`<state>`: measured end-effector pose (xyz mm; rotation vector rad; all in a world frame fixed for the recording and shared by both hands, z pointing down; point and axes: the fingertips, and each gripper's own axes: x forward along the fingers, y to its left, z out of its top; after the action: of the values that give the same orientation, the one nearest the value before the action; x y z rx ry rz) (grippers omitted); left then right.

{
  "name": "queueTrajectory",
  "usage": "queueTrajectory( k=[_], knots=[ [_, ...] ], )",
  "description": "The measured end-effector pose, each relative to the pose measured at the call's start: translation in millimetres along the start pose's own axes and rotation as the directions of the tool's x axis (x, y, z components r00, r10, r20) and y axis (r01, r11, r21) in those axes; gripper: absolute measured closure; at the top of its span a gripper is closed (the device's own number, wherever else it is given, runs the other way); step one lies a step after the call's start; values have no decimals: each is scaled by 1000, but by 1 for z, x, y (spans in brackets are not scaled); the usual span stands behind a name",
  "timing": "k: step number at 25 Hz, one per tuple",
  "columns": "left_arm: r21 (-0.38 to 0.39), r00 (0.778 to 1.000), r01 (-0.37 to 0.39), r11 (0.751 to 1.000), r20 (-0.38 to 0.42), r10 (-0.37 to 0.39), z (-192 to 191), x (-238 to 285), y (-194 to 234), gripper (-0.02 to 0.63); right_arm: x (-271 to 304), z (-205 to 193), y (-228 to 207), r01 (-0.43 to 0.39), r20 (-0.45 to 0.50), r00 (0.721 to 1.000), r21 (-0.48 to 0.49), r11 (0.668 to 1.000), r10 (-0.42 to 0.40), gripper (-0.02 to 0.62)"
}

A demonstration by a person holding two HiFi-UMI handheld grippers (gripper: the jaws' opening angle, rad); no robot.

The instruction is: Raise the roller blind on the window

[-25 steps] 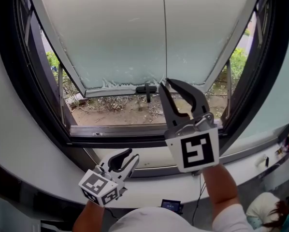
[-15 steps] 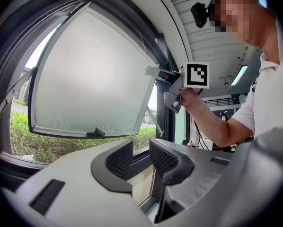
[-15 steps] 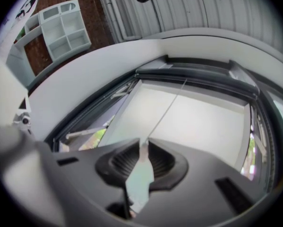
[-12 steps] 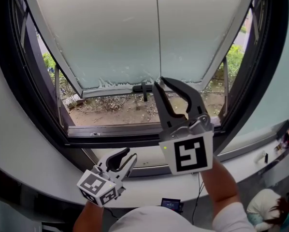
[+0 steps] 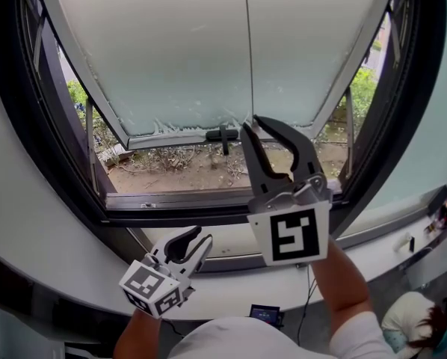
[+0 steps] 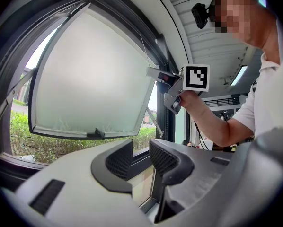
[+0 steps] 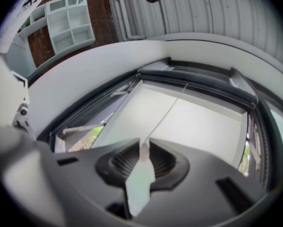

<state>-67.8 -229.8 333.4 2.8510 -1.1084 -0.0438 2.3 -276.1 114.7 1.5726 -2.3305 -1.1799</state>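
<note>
Two grippers are at the window. We hold our right gripper [image 5: 252, 124] high, at the lower edge of the pale window panel [image 5: 156, 51]. Its jaws are pressed onto the blind cord [image 5: 245, 51], which runs straight up the middle of the panel to the top of the dark frame [image 5: 22, 126]. The cord's pale pull tab [image 7: 140, 174] shows between the pads. We cannot tell whether that panel is blind cloth or frosted glass. Our left gripper [image 5: 201, 236] sits low by the white ledge [image 5: 231, 290], jaws spread with nothing between them. Shrubs [image 5: 81, 96] and bare ground show beneath the panel.
</note>
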Motion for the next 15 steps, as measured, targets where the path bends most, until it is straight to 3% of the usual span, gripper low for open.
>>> queueTrajectory(
  k=[15],
  knots=[
    [7,1000,-11,1000,3,11,3,-8,-1,477,0,4,2,-5,2,1000,0,1000,5,535]
  ],
)
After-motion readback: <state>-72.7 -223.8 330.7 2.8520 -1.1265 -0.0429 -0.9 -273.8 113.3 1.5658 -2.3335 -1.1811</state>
